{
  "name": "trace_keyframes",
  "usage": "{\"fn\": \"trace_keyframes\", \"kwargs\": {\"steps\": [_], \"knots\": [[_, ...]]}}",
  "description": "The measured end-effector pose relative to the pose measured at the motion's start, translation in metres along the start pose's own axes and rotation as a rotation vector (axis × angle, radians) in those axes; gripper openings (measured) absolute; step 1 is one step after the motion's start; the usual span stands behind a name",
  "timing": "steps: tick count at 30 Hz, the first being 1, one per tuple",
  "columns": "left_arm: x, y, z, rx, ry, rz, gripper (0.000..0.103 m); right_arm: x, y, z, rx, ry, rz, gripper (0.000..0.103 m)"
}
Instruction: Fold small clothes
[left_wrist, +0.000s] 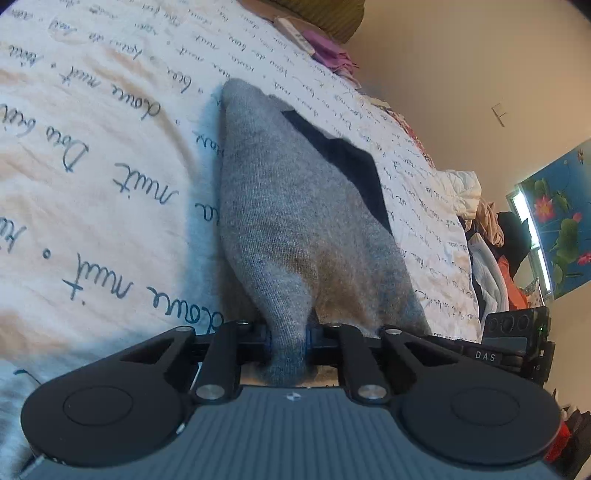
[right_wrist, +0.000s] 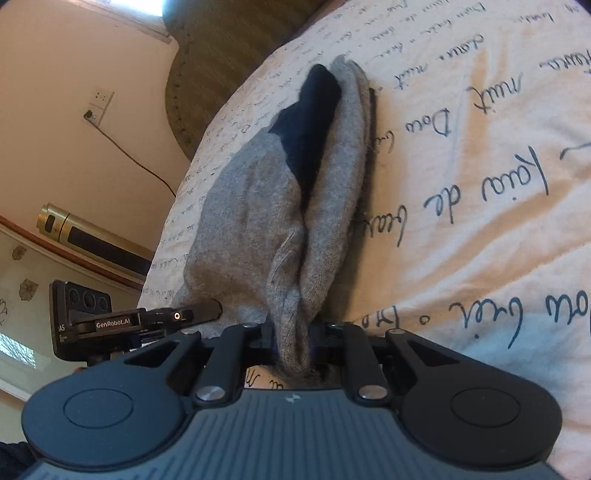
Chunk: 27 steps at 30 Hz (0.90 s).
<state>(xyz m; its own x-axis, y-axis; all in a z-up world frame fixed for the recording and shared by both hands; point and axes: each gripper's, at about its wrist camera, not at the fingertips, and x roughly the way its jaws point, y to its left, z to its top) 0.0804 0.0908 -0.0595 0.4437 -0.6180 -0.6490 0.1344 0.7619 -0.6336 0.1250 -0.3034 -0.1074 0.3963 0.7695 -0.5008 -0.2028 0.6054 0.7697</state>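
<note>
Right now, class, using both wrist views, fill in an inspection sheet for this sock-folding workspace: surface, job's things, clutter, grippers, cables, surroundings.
Surface: white bedcover printed with dark handwriting, wrinkled.
Job's things: grey sock with a black patch, bunched and stretched over the bedcover between both grippers.
Clutter: clothes pile past the bed's far end; purple fabric at its edge.
Grippers: left gripper shut on one end of the sock; right gripper shut on the other end.
Cables: black cord running down from a wall socket.
Surroundings: flower poster; gold cylinder on a ledge.
</note>
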Motion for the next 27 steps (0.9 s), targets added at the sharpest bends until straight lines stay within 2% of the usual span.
{"fn": "trace_keyframes", "kwargs": {"steps": [3,5,7,8,9,10,11,12,13,15,16,19,22,27], "knots": [[-0.012,0.0,-0.001,0.033,0.01,0.01,0.015,-0.01,0.014,-0.004,-0.054,-0.003,0.026,0.013],[-0.005,0.008,-0.007,0.028,0.042,0.046,0.016,-0.003,0.01,-0.009,-0.053,0.033,0.003,0.013],[0.002,0.014,-0.013,0.021,0.061,0.063,0.03,0.007,-0.006,-0.014,0.009,0.057,-0.007,0.017],[-0.001,0.013,-0.014,0.017,0.051,0.056,0.035,0.006,-0.015,-0.014,0.065,0.047,0.028,0.018],[-0.007,0.011,-0.013,0.022,0.038,0.059,0.039,0.002,-0.021,-0.013,0.121,0.039,0.062,0.024],[-0.017,0.006,-0.013,0.051,0.005,0.081,0.042,-0.002,-0.024,-0.009,0.159,0.028,0.078,0.038],[-0.027,-0.002,-0.012,0.096,-0.039,0.114,0.047,-0.011,-0.025,-0.006,0.17,0.002,0.085,0.047],[-0.037,-0.013,-0.011,0.157,-0.093,0.158,0.051,-0.022,-0.024,-0.001,0.159,-0.045,0.091,0.067],[-0.045,-0.026,-0.011,0.223,-0.146,0.208,0.054,-0.033,-0.022,0.007,0.14,-0.104,0.086,0.074],[-0.047,-0.048,-0.01,0.319,-0.234,0.293,0.065,-0.047,-0.015,0.025,0.106,-0.196,0.076,0.074],[-0.043,-0.057,-0.01,0.347,-0.264,0.322,0.065,-0.048,-0.012,0.037,0.102,-0.223,0.078,0.074],[-0.01,-0.084,-0.015,0.445,-0.265,0.364,0.064,-0.033,0.002,0.066,0.09,-0.262,0.075,0.074],[0.02,-0.095,-0.029,0.535,-0.228,0.377,0.064,0.004,0.01,0.091,0.099,-0.226,0.046,0.073],[0.044,-0.09,-0.042,0.563,-0.211,0.435,0.07,0.052,0.0,0.107,0.1,-0.127,-0.079,0.071]]}}
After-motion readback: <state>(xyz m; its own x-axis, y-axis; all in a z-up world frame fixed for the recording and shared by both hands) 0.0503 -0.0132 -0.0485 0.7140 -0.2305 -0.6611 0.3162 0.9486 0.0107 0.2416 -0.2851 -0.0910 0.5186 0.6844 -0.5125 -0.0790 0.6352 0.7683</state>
